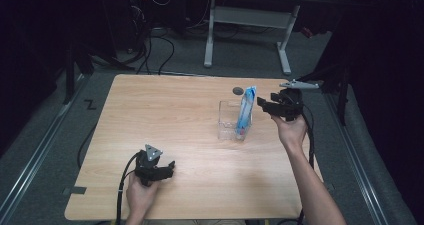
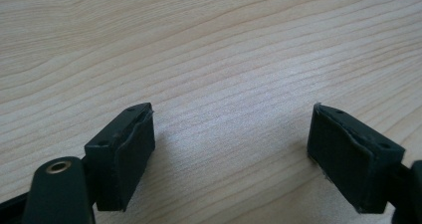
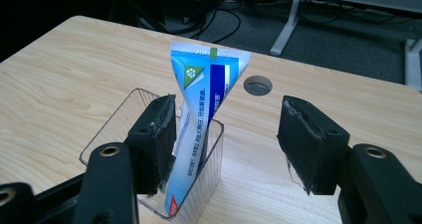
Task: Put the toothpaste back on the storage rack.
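A blue and white toothpaste tube (image 1: 245, 112) (image 3: 199, 119) stands cap-down, leaning in a clear plastic holder (image 1: 228, 121) (image 3: 117, 129) right of the table's middle. My right gripper (image 1: 265, 105) (image 3: 226, 134) hovers just right of the tube's top, open, with nothing between its pads; the tube stands beyond its left jaw. My left gripper (image 1: 170, 167) (image 2: 231, 144) rests low over the bare wood near the front left, open and empty.
The wooden table (image 1: 165, 115) has a round cable hole (image 1: 238, 90) (image 3: 258, 85) behind the holder. Beyond the far edge are a white desk frame (image 1: 247, 30) and loose cables on the floor.
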### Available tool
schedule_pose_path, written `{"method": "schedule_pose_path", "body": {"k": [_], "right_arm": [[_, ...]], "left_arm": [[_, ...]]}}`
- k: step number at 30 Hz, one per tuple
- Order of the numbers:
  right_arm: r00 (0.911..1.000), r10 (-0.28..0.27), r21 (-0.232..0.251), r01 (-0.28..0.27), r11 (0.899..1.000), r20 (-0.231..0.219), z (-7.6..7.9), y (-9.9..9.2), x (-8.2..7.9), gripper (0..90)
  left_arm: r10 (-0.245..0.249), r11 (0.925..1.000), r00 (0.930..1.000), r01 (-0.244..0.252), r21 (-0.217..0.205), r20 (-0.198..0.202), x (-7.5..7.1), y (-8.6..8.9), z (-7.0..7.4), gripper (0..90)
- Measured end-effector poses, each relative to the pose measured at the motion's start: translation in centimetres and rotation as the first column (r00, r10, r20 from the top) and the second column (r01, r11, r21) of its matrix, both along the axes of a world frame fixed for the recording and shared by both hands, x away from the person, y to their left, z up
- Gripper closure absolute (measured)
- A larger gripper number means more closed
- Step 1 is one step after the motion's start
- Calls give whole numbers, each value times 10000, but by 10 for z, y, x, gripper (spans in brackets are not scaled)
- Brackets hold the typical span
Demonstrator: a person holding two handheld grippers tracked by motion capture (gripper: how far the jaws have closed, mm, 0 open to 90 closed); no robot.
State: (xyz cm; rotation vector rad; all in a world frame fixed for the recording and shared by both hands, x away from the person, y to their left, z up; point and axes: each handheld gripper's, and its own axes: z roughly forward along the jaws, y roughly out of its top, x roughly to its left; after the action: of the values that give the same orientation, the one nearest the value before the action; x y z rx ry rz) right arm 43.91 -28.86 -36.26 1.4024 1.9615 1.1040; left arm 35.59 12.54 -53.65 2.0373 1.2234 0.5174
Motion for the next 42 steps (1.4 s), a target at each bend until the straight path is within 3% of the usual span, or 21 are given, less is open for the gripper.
{"method": "schedule_pose_path", "body": {"k": [20,28,42], "right_arm": [[9990,-21,187,13,9998,446,9,-16,-17,397],[9995,-171,336,162,9993,261,3,-28,-22,405],[9980,-182,483,153,9987,602,11,-40,-39,419]], "left_arm": [[-1,10000,10000,1,0,-1,0,0,0,191],[2,10000,10000,-2,6,-3,0,0,0,191],[10,10000,10000,-10,-1,-2,0,0,0,192]]}}
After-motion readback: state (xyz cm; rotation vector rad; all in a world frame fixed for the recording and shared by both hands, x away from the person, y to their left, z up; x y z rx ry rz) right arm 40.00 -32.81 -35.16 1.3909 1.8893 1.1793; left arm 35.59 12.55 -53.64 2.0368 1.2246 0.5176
